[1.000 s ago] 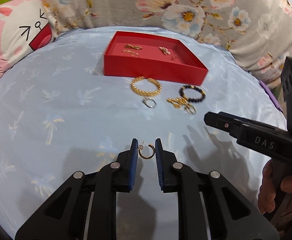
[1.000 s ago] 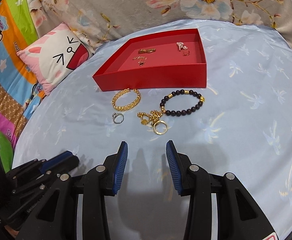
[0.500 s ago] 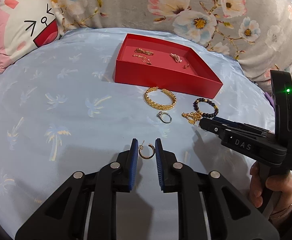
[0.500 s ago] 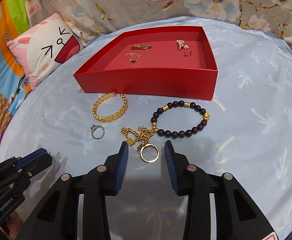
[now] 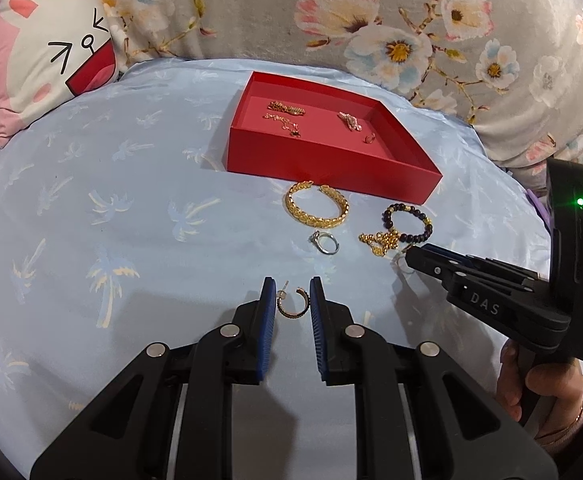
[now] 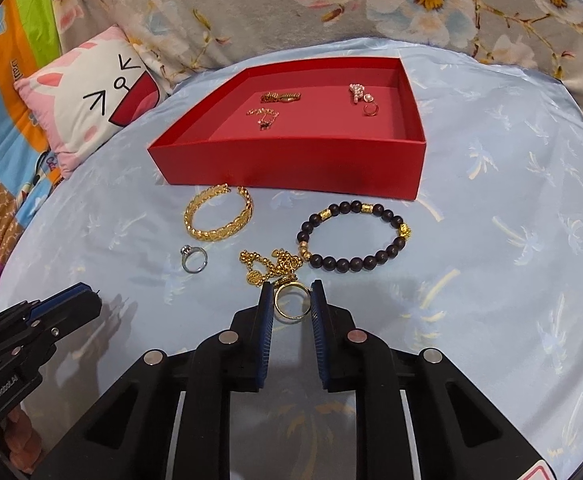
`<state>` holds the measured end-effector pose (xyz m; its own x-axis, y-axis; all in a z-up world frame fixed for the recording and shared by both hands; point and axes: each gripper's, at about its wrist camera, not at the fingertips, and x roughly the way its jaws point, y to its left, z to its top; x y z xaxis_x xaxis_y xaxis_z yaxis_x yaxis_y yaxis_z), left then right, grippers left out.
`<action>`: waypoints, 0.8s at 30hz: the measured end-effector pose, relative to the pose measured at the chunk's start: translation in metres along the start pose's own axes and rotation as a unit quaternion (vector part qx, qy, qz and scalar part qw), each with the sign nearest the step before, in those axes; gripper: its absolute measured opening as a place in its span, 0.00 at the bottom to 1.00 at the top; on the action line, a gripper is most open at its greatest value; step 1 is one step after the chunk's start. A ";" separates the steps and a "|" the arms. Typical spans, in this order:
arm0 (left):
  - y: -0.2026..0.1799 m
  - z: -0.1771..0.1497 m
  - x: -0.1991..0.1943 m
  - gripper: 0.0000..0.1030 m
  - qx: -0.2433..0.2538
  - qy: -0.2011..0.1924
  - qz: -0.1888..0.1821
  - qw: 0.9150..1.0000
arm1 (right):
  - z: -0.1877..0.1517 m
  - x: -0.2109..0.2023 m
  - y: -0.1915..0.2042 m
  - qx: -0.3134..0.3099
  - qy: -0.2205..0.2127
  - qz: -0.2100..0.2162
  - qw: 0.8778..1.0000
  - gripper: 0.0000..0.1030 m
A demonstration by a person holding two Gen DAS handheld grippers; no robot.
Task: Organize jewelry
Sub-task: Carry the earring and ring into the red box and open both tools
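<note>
Left gripper (image 5: 290, 300) held low over the pale blue palm-print sheet (image 5: 111, 240), jaws pinched on a small gold hoop earring (image 5: 291, 306) carried between the blue pads. Right gripper (image 6: 291, 304) set down at the near edge of the loose jewelry, jaws just closed in around a plain gold ring (image 6: 289, 306), both pads against its sides, ring at the tangled gold chain (image 6: 269, 266). Beyond, on the sheet: a dark beaded bracelet (image 6: 355, 236) to the right, a gold cuff bangle (image 6: 217, 218) to the left, a silver stone ring (image 6: 193, 258) just before the bangle. Farther back, an open red tray (image 6: 291, 160) with a few small gold pieces inside. Pink cat-face cushion (image 6: 87, 100) off the tray's left, floral bedding (image 6: 411, 0) behind. In the left view, a hand (image 5: 543, 384) wrapped around the right gripper's handle.
</note>
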<state>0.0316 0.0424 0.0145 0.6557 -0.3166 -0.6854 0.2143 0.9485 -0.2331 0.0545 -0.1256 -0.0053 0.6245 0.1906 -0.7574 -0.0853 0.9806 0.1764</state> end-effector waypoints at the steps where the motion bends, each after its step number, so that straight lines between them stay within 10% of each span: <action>1: 0.000 0.003 -0.001 0.16 0.000 -0.002 0.000 1.000 | 0.002 -0.003 -0.001 0.005 -0.003 0.005 1.000 0.17; 13: -0.014 0.119 0.019 0.16 0.031 -0.081 -0.019 0.996 | 0.102 -0.023 -0.022 0.015 -0.081 0.009 0.997 0.17; 24: -0.004 0.160 0.116 0.16 0.011 -0.035 -0.003 0.999 | 0.152 0.062 -0.042 0.028 -0.024 -0.029 0.999 0.17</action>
<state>0.2226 0.0026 0.0466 0.7028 -0.3209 -0.6349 0.2328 0.9471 -0.2210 0.2149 -0.1617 0.0356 0.6633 0.1294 -0.7371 -0.0044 0.9856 0.1691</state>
